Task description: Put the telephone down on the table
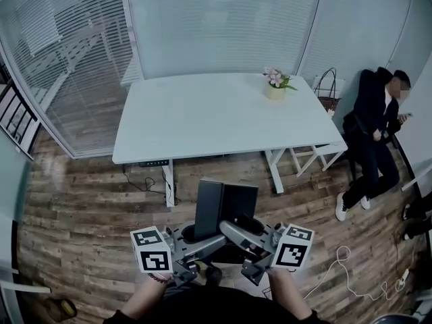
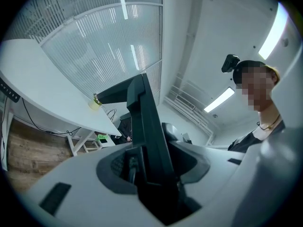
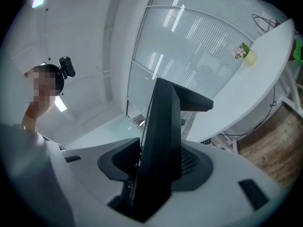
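Wooden floor [image 1: 81, 201] separates the white bench [image 1: 202, 123] from the black telephone [image 1: 225, 206], which is held well short of it. Left tongs [image 1: 202, 239] and right tongs [image 1: 244, 233] clamp it from opposite sides, apparently upright.

Grey left gripper [image 1: 200, 241] and right gripper [image 1: 236, 233], black-and-white marker cubes [image 1: 152, 250] [image 1: 294, 246]

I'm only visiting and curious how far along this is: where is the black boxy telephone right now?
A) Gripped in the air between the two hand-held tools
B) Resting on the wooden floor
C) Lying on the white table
A: the black boxy telephone is clamped between the left tool and the right tool, held above the wooden floor and not yet on the white table.
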Demonstrator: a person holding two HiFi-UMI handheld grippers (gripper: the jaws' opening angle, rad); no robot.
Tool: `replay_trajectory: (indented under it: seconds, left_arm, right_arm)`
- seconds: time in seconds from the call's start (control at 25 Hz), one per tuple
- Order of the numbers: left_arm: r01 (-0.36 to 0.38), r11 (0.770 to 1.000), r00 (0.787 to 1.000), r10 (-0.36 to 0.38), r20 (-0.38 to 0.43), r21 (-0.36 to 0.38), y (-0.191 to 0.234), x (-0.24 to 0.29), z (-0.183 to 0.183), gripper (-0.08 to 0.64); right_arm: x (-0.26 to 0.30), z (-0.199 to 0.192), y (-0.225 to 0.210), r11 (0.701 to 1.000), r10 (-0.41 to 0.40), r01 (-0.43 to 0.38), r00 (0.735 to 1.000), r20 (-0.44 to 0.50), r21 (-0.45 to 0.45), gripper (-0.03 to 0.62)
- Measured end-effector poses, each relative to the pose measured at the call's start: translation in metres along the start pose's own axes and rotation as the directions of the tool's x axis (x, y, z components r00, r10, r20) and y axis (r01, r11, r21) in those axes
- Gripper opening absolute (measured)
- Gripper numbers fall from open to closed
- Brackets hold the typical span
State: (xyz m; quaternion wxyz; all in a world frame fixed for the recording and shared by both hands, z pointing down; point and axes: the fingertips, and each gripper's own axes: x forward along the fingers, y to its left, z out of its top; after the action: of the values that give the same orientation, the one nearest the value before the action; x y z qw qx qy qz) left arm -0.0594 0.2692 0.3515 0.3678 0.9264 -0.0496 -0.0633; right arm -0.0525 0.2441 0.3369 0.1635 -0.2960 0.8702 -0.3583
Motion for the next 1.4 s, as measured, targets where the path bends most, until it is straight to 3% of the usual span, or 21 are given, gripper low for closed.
replay_trajectory:
  seconds: [1.4]
  left_arm:
    - [0.004,1.000,1.000,-0.004,-0.027,0.010,0.007,0.016,0.001,0.210]
  right_arm:
    - [-0.005,0.010,-0.013,1.000,-0.030,0.030,0.999,0.024,0.006,0.198]
